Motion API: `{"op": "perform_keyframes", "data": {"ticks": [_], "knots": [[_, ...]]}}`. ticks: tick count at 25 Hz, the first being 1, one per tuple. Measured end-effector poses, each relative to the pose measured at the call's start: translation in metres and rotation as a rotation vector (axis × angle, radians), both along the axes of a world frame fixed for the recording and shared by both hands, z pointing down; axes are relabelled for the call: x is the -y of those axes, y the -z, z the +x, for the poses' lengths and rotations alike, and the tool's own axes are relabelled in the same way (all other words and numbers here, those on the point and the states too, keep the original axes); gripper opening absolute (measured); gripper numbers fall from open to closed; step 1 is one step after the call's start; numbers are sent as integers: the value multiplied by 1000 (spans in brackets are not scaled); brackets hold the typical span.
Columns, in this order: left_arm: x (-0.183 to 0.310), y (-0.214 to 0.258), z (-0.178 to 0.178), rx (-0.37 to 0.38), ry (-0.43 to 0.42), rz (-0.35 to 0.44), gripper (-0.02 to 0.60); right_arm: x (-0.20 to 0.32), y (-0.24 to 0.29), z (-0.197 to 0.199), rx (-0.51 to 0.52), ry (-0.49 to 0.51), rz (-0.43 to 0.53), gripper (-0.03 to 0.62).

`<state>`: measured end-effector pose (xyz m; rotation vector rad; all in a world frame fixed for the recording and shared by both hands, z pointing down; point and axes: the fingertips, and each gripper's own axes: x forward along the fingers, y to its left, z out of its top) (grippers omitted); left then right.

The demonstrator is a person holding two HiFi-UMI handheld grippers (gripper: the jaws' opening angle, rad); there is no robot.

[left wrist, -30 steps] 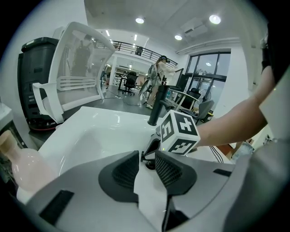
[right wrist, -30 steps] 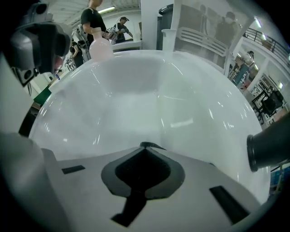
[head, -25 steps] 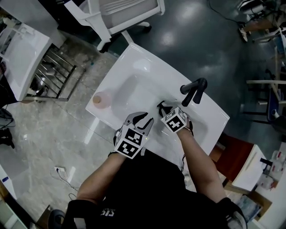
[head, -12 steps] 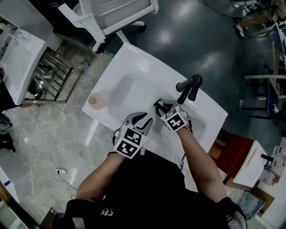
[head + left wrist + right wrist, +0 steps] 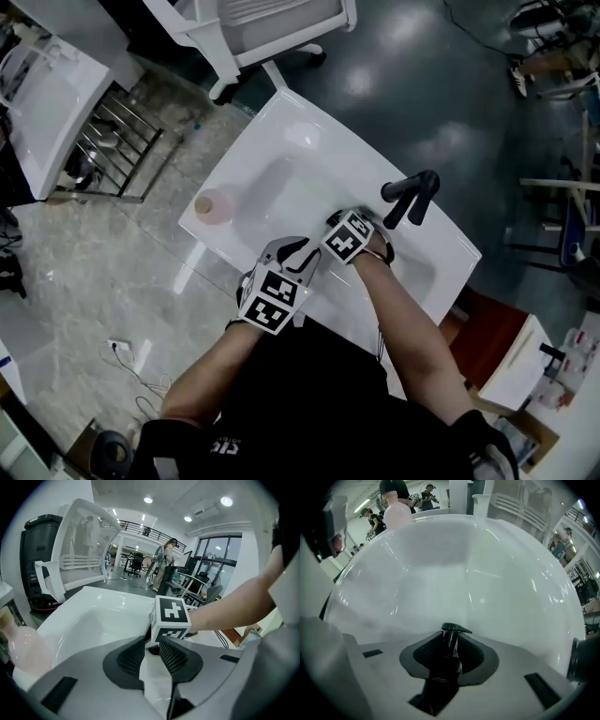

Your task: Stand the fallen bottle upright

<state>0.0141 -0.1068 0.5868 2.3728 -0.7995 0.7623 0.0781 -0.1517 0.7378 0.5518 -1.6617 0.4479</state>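
The bottle has a white body (image 5: 157, 686) and a black pump top (image 5: 452, 631). It is held over the near side of the white sink (image 5: 300, 178). My left gripper (image 5: 298, 251) is shut on the white body, which fills the gap between its pads (image 5: 136, 656). My right gripper (image 5: 336, 225) points down right in front of the left one, its marker cube (image 5: 171, 616) close to the left fingertips. Its jaws have just been closing, and in the right gripper view (image 5: 451, 637) the black pump neck sits between the pads. How the bottle is tilted is hidden.
A black faucet (image 5: 408, 197) stands at the sink's right rim, close to my right hand. A pale pink bottle (image 5: 214, 206) stands upright on the sink's left rim. A white chair (image 5: 253, 28) is beyond the sink. A metal rack (image 5: 103, 150) stands at the left.
My right gripper has shifted left, away from the faucet, and sunk a little; its cube now sits beside the left gripper's jaws. The left gripper has kept still.
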Motion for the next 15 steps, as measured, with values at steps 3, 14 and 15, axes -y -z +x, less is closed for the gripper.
{"op": "perform_keyframes", "data": {"ticks": [3, 14, 15], "knots": [[-1, 2, 0, -6, 3, -5, 109, -1, -1, -4, -11, 23, 5, 110], [-6, 6, 7, -15, -23, -1, 107, -11, 13, 11, 26, -28, 114, 94], [-5, 6, 7, -15, -24, 2, 107, -12, 14, 10, 13, -24, 106, 97]]}}
